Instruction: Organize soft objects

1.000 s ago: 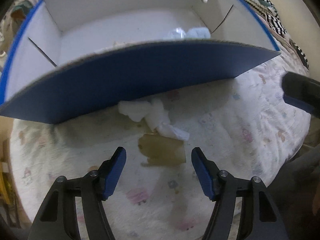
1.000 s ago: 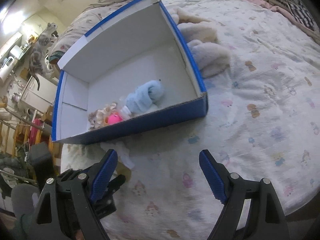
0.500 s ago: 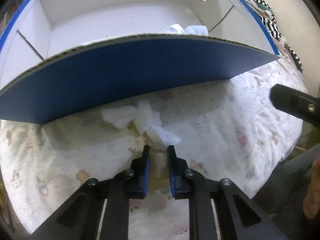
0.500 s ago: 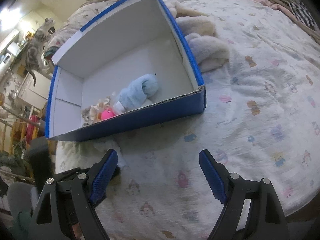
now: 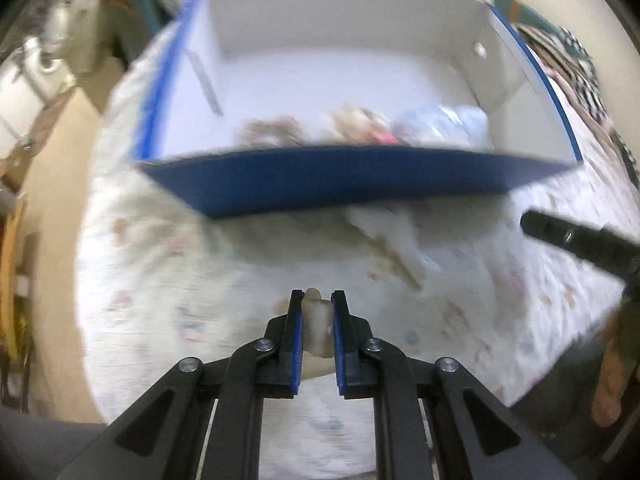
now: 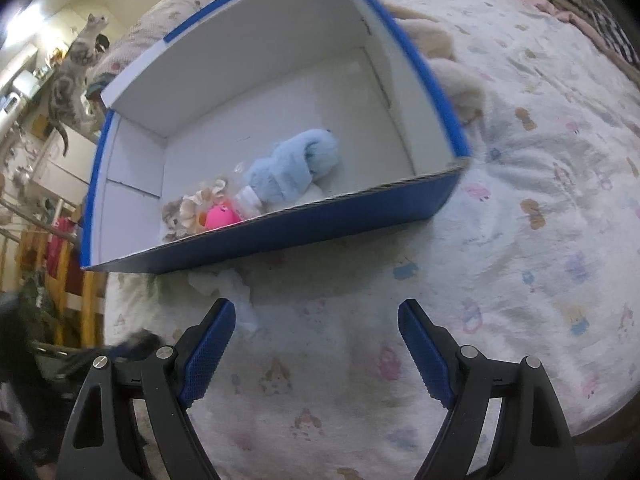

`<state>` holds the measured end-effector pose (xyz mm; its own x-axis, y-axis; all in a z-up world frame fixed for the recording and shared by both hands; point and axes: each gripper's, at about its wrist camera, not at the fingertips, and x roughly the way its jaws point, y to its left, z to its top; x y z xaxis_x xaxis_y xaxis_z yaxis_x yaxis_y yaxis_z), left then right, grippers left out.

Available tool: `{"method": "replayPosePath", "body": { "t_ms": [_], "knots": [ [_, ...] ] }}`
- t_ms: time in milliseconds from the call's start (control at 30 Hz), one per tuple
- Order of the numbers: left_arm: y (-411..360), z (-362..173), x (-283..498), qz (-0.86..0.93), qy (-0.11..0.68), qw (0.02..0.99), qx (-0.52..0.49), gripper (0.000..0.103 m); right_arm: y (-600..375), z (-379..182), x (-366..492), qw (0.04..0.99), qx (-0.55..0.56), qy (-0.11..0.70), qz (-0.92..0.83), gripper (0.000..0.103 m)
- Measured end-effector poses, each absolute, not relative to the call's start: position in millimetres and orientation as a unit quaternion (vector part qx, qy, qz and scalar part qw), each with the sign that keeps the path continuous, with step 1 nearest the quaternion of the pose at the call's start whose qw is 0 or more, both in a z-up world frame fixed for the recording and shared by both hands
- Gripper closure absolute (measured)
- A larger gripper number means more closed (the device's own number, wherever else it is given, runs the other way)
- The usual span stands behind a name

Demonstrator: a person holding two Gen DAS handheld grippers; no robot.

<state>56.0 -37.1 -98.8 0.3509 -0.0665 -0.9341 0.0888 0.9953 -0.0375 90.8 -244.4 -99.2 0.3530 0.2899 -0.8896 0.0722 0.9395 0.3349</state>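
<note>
A blue cardboard box (image 5: 360,184) with white inside stands on the bed; it also shows in the right wrist view (image 6: 320,224). Inside lie a light blue plush (image 6: 296,172), a pink toy (image 6: 220,216) and a beige frilly toy (image 6: 192,208). My left gripper (image 5: 316,312) is shut on a small pale soft piece (image 5: 316,328), held above the bedspread in front of the box. A crumpled white cloth (image 5: 396,236) lies by the box's front wall, also in the right wrist view (image 6: 224,284). My right gripper (image 6: 316,336) is open and empty over the bedspread.
Cream plush items (image 6: 456,80) lie behind the box's right wall. The printed bedspread (image 6: 520,240) spreads to the right. The bed's edge is close on the left, with furniture and a cat (image 6: 76,76) beyond. The right gripper's body (image 5: 580,240) enters the left wrist view.
My left gripper closed on the pale soft piece and has lifted it up and back from the bedspread; the box's inside now shows. The right gripper stayed open, nearly still.
</note>
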Motion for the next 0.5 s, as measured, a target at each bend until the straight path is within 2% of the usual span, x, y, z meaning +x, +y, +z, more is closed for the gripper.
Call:
{"method": "replayPosePath", "body": {
  "t_ms": [267,400,500],
  "knots": [
    [6,-70,45,0.007,0.534,0.845,-0.024,0.091,-184,-124,107,0.792,0.106,0.592,0.107,0.014],
    [12,-68,44,0.017,0.527,0.849,-0.028,0.091,-155,-142,112,0.785,0.064,0.601,0.134,0.027],
    [10,-73,47,0.022,0.527,0.849,-0.025,0.091,-142,-154,116,0.784,0.049,0.603,0.140,0.043]
  ]
}}
